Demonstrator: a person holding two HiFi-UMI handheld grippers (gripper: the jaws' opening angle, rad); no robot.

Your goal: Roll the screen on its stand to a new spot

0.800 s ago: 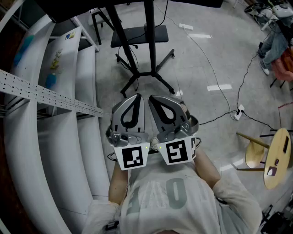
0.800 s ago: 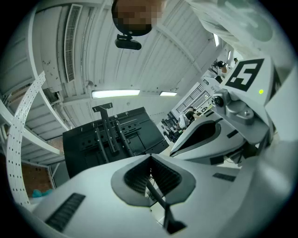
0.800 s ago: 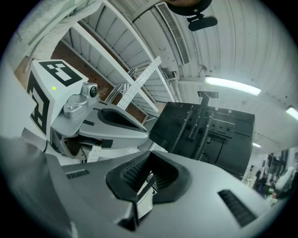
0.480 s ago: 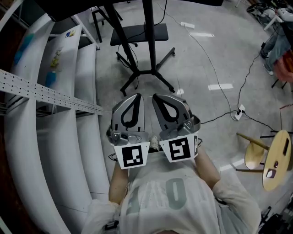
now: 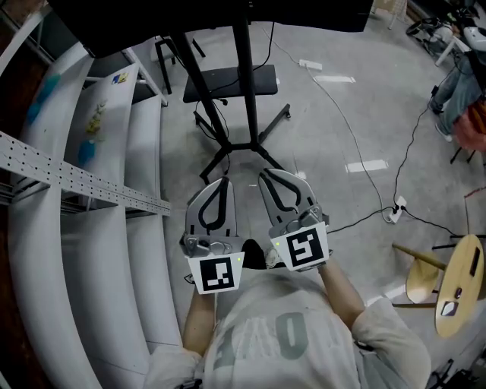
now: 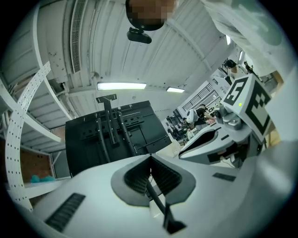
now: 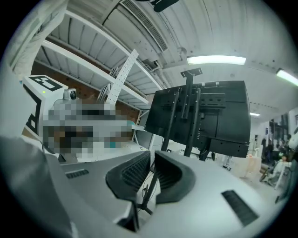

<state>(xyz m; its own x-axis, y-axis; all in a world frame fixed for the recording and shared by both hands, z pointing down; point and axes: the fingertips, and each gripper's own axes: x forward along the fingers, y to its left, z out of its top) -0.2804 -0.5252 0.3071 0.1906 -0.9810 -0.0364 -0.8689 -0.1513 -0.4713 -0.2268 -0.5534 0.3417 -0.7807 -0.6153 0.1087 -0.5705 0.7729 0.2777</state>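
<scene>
The left tongs (image 5: 219,186) are squeezed shut and hold nothing. The left gripper view shows the two grey pads (image 6: 160,174) pressed close together. The right tongs (image 5: 275,178) are shut tight too, with nothing in them, and their dark pads (image 7: 130,174) meet in the right gripper view. Both tongs sit side by side just in front of the stand (image 5: 244,83), near its black legs but not touching them.

The stand is on a grey floor (image 5: 334,114). The screen (image 5: 190,19) is at the top of the stand, and both gripper views show its black back (image 6: 111,135) with bars on it. Long white shelves (image 5: 99,190) run along the left of the stand. A thin cable (image 5: 357,125) lies on the floor to the right of the stand. A round wooden stool (image 5: 459,266) is far off to the right of the stand.

The top of the head view cuts off most of the screen. The ends of the stand's legs are too small to show wheels
</scene>
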